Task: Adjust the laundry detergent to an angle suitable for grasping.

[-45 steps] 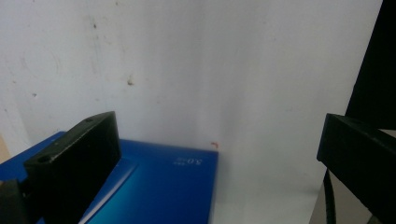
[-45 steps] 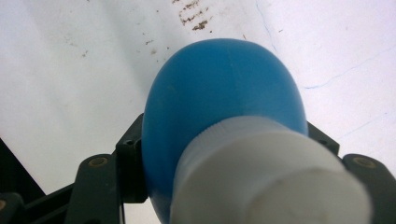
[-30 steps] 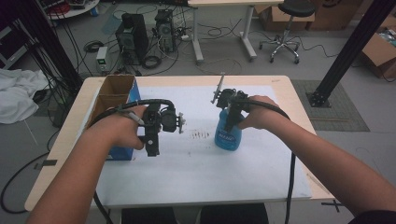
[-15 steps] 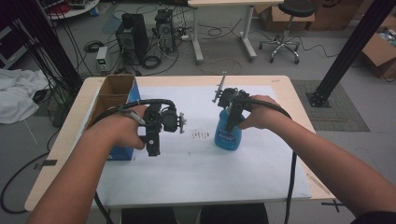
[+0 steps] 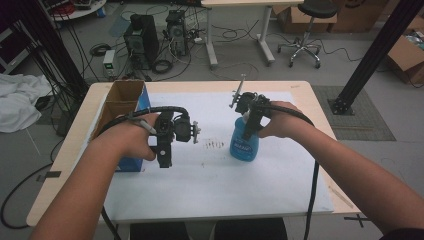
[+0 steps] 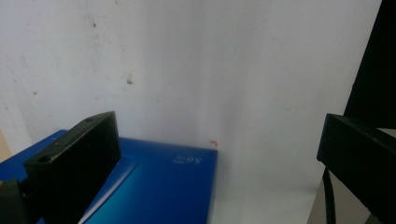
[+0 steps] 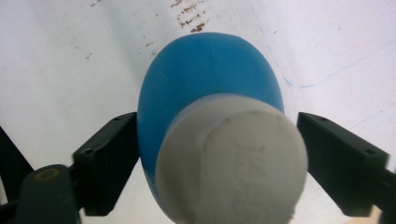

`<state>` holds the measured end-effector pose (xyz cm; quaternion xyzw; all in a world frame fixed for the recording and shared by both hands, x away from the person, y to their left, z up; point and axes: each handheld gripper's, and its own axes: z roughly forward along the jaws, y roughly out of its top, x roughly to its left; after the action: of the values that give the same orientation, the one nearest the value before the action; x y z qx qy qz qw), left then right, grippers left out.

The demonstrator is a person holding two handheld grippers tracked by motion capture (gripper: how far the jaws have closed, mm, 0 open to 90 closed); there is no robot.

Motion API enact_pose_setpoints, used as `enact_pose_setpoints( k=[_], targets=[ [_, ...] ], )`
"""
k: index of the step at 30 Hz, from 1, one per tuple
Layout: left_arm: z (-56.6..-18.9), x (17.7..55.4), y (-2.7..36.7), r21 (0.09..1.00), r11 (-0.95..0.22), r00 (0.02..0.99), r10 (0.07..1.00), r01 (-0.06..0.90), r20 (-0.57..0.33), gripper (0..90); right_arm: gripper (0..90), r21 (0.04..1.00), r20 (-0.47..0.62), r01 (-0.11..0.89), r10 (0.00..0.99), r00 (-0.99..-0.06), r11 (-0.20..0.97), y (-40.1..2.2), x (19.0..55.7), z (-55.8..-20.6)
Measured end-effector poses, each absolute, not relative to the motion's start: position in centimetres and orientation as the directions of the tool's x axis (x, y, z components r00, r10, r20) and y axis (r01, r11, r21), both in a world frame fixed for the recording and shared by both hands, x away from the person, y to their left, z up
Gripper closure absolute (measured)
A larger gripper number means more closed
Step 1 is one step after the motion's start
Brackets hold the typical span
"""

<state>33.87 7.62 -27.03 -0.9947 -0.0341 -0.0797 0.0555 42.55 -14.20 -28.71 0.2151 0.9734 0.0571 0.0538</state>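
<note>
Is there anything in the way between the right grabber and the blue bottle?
No, nothing visible is in the way. The right gripper sits straight over the blue bottle, one jaw on each side of its white cap. The left jaw looks to be touching the bottle; a small gap shows beside the right one.

A grey floor is seen around the light wooden table. At twelve o'clock, computer towers and tangled cables are set beside a white desk's legs. At one o'clock an office stool is placed; at two, cardboard boxes; at nine, white cloth.
</note>
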Motion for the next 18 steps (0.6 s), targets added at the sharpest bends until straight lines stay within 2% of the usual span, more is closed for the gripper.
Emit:
enact_pose_setpoints(
  k=[18],
  targets=[
    [-26.96, 33.77, 7.8, -0.106, -0.991, 0.985, 0.058, 0.076, 0.161, 0.1, 3.5, 0.152, -0.067, 0.403, 0.416, -0.907, 0.903, -14.21, 42.51, -28.09]
  ],
)
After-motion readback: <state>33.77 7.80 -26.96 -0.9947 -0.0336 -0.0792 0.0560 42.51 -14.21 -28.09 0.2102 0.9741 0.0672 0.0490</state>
